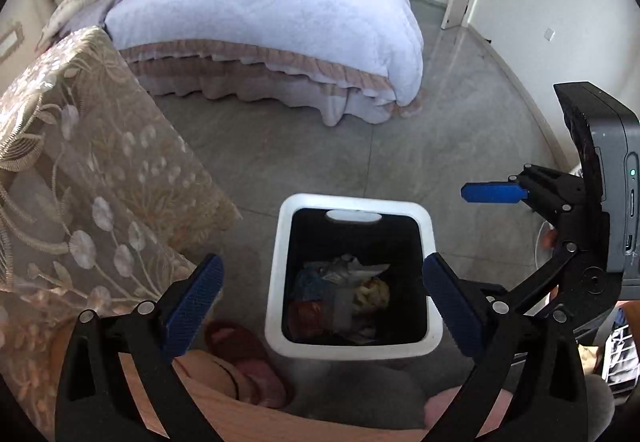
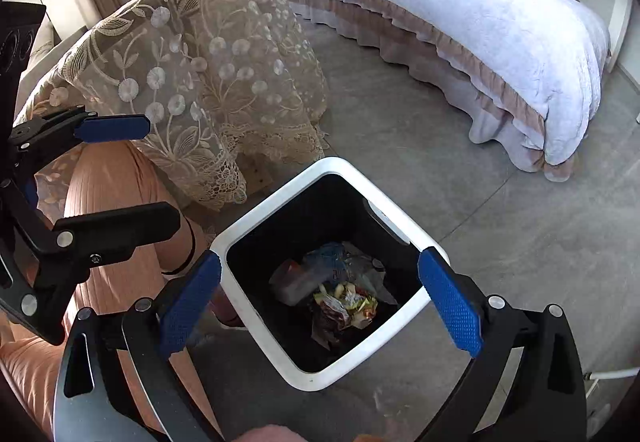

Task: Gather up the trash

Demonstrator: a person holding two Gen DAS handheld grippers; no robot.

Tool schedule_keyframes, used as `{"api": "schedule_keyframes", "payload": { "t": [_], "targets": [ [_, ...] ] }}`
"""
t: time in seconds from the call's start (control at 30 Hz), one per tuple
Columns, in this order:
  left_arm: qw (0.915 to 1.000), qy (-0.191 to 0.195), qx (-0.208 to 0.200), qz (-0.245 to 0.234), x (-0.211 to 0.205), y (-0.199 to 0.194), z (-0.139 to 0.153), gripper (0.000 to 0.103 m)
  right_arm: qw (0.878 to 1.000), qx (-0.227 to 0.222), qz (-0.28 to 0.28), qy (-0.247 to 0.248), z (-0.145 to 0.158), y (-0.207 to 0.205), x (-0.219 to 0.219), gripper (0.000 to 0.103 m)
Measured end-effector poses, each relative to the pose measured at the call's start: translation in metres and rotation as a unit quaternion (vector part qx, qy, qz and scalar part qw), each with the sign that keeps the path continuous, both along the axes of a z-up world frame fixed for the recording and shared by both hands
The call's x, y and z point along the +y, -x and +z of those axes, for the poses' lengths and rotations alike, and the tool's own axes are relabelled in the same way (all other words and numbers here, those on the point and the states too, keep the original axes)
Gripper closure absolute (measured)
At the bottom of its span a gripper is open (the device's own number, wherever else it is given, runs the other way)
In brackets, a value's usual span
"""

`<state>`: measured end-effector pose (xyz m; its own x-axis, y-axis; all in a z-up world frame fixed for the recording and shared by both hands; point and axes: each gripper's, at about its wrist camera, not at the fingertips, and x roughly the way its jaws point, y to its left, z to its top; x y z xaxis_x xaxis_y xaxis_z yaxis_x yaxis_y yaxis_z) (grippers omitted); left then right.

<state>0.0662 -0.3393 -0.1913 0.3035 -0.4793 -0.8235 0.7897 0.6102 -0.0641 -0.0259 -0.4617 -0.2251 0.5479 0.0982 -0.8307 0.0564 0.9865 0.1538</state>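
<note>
Bedroom with grey tiled floor [image 1: 420,146]; one trash bin [image 1: 434,254] is seen standing on it, white-rimmed, black inside, with a slot handle in the far wall. Trash [image 2: 340,294] lies heaped at the bin's bottom: crumpled clear plastic, a blue wrapper, something red, yellowish food scraps; pieces cannot be counted. One bed [image 1: 280,22] with a pale quilt is set well beyond the bin. One lace-covered piece of furniture [image 2: 208,82] stands just beside the bin. Two grippers are held above the bin: left gripper [image 1: 320,306] and right gripper [image 2: 320,298], both spread wide, nothing held. Each is also seen side-on in the other's view, partly cut off. Peach-clothed legs are seen near the bin, partly hidden by the grippers.
</note>
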Motion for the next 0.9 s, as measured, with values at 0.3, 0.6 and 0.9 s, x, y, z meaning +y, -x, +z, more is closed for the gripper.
{"api": "schedule_keyframes", "payload": {
  "t": [0.3,0.6,0.9],
  "targets": [
    [0.9947,0.014,-0.092,0.044,0.026,0.007,0.055,0.005,0.998,-0.064,0.001,0.004,0.045,-0.010,0.012,0.005],
    [0.9620,0.035,-0.201,0.181,0.115,-0.008,0.142,0.005,0.974,-0.222,0.038,0.011,0.141,-0.051,0.081,0.005],
    [0.9113,0.026,-0.260,0.318,0.215,-0.017,0.175,0.005,0.956,-0.277,0.095,0.009,0.192,-0.091,0.170,0.005]
  ]
}}
